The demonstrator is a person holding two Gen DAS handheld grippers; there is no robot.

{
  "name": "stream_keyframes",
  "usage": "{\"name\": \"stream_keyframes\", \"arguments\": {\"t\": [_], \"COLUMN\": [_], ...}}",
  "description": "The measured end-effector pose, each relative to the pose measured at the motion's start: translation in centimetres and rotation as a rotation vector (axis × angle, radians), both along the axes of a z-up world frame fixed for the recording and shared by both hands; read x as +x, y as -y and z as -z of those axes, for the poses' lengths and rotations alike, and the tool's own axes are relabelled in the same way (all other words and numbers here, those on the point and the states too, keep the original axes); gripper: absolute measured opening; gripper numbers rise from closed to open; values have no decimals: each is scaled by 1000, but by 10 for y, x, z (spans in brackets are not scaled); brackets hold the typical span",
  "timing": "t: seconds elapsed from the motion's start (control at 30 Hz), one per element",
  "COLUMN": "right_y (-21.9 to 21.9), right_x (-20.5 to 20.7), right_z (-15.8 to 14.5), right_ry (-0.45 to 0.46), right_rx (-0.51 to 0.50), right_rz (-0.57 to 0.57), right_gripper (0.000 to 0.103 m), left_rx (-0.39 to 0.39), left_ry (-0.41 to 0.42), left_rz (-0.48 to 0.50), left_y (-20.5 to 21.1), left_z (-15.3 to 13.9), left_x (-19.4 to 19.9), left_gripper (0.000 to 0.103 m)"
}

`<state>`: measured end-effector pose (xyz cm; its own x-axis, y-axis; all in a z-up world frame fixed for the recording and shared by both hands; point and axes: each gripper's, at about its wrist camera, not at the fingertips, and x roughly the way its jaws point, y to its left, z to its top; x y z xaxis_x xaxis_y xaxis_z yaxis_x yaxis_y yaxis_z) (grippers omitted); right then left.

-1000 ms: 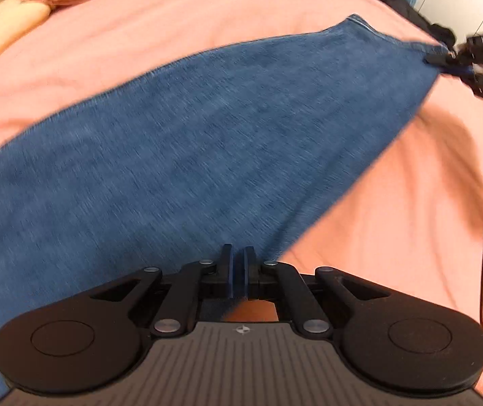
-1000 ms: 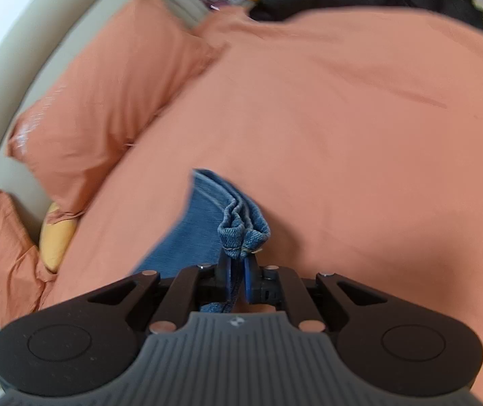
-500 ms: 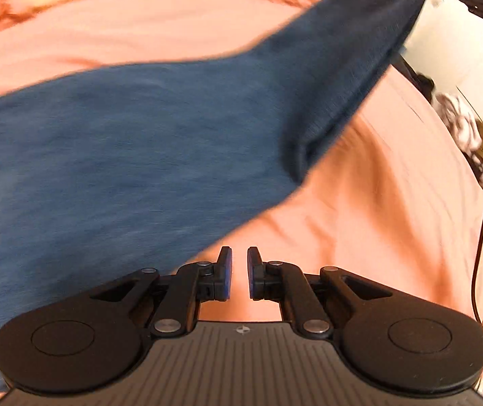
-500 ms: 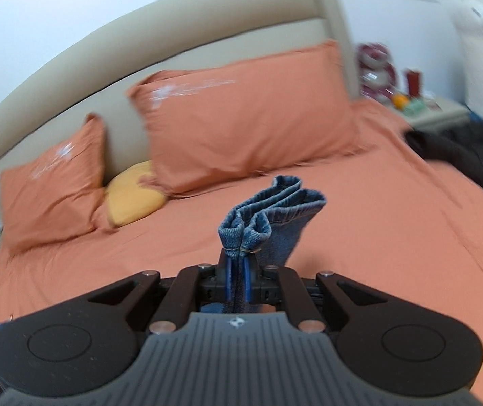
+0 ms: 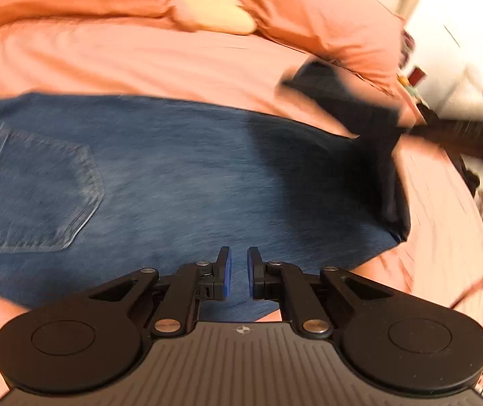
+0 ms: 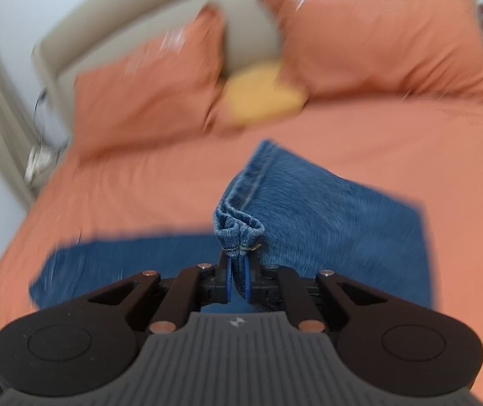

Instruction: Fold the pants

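Blue denim pants (image 5: 173,182) lie across the orange bedsheet, back pocket (image 5: 38,196) at the left. My left gripper (image 5: 238,272) hovers just over the near edge of the pants, slightly open and empty. My right gripper (image 6: 238,280) is shut on the bunched leg hem (image 6: 238,230) and holds it above the rest of the pants (image 6: 343,230). In the left wrist view the lifted leg shows as a dark blurred fold (image 5: 376,142) at the right.
Two orange pillows (image 6: 376,34) and a yellow cushion (image 6: 261,98) lie at the beige headboard (image 6: 139,23). The orange sheet (image 6: 139,182) surrounds the pants. A nightstand with small items (image 5: 414,77) stands at the far right.
My right gripper has carried the leg hem up and over toward the waist end. My left gripper let go of the pants' edge and opened slightly.
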<state>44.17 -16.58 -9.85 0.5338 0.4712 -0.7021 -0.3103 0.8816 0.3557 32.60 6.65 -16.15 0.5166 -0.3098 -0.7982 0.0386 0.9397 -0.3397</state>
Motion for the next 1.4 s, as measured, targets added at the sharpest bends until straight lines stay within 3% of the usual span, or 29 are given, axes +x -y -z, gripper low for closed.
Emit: {"name": "stream_keyframes", "arguments": {"t": [0.13,0.27,0.37,0.43,0.53,0.7,0.9,0.97,1.0,1.07,1.13,1.23,1.4], "right_y": [-52,-64,-63,-63,-59,-35,17,34,41,55,64,72,78], "right_x": [-32,-44,-42,-43,-38,-28,-1,5,7,9,11,11,5], "right_z": [69,105,110,107,94,71,80,85,88,89,93,93,85], "right_ry": [-103,-118,-140,-156,-165,-115,-124,-135,-139,-137,-129,-118,-81], "right_rx": [-149,-238,-207,-172,-156,-187,-300,-320,-329,-334,-325,-304,-304], "right_rz": [-130,-179,-163,-184,-212,-182,-49,-16,0,26,46,67,74], "right_gripper": [3,4,11,29,38,43,43,43,43,43,43,43,43], "left_rx": [-53,-143,-199,-230,-289,-371,-401,-410,-410,-382,-364,-260,-67], "left_ry": [-19,-20,-28,-32,-38,-72,-112,-101,-95,-104,-95,-10,198], "left_rz": [-37,-70,-80,-87,-113,-185,-284,-295,-294,-295,-282,-240,-91], "left_y": [-18,-28,-31,-31,-31,-27,-19,-16,-14,-9,-4,9,40], "left_z": [12,15,21,24,28,49,78,82,84,87,87,72,11], "left_x": [-7,-5,2,9,18,36,52,56,57,62,63,59,51], "left_gripper": [12,33,47,53,63,67,68,62,52,11,6,1,0]}}
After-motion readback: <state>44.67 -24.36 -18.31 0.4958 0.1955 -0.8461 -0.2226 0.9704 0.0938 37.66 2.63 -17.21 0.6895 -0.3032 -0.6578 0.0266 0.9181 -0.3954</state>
